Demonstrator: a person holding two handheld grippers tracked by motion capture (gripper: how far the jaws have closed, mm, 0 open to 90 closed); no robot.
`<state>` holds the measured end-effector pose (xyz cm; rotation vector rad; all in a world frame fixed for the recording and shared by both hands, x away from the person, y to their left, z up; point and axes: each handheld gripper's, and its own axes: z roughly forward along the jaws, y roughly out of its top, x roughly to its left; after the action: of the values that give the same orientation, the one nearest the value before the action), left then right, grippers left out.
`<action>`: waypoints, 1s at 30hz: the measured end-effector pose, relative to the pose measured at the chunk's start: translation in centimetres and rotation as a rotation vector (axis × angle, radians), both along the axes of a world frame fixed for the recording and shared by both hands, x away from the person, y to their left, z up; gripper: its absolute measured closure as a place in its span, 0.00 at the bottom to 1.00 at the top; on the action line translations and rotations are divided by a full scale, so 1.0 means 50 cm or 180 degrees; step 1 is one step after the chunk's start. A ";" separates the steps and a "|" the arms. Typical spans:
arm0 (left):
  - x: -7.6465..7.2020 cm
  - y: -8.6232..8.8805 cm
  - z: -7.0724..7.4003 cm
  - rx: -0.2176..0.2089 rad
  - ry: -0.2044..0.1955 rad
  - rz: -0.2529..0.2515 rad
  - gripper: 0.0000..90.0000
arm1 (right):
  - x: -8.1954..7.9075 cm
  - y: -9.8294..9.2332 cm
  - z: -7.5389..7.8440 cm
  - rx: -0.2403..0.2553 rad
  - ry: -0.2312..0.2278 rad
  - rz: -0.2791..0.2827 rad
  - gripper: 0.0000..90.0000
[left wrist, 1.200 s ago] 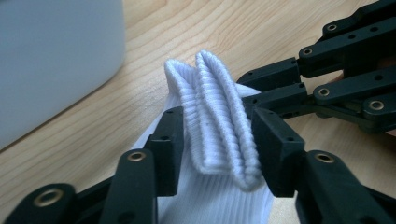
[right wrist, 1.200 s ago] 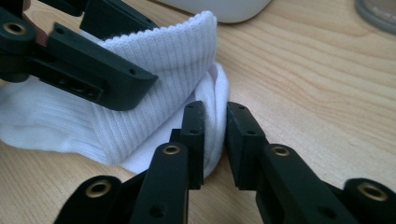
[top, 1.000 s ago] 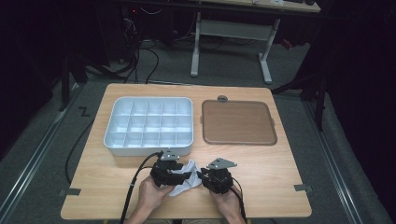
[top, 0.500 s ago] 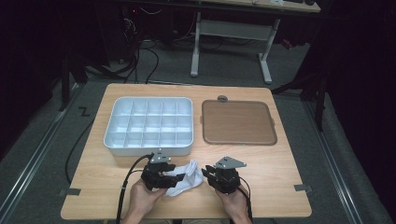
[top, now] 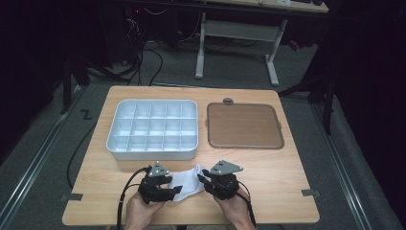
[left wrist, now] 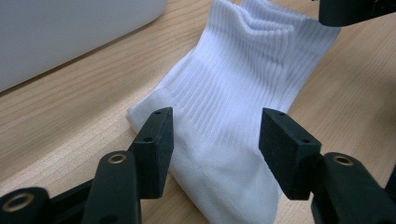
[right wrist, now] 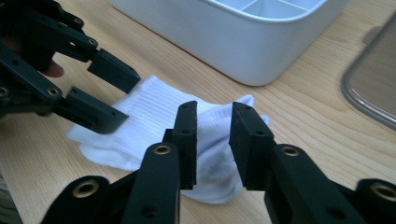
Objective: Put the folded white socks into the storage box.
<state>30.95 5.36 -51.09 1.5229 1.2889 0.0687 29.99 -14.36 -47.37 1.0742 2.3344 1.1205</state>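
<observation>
A white sock [top: 187, 179] lies flat on the desk [top: 277, 172] near its front edge. The left hand-held gripper [left wrist: 215, 135] hovers low over it, jaws wide apart. The right hand-held gripper [right wrist: 214, 140], tilted downward, has just been opening; its narrow jaws straddle the sock's bunched end.

White compartment tray [top: 152, 128] beside brown flat tray [top: 244, 125] on wooden table [top: 282, 167]; small grey disc [top: 228, 101] behind.

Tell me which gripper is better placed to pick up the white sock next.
Probably the left gripper: its jaws stand open astride the flat middle of the white sock, ready to close. The right gripper has its jaws narrow over the sock's bunched end, and they have just been opening.
</observation>
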 end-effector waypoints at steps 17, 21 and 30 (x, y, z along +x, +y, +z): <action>0.000 -0.007 -0.020 0.0139 -0.0024 -0.0006 0.50 | 0.014 0.026 -0.033 -0.0241 0.0086 0.0018 0.93; -0.001 -0.012 -0.027 0.0221 -0.0032 -0.0025 0.52 | -0.008 0.012 -0.020 -0.0156 -0.0070 0.0010 0.93; -0.008 -0.030 -0.031 0.0313 -0.0124 -0.0073 0.53 | -0.027 -0.031 -0.059 -0.0189 0.0111 -0.0147 0.93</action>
<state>30.55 3.87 -52.66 1.6120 1.2526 0.1483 28.65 -15.94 -50.32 1.1287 2.3416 1.0172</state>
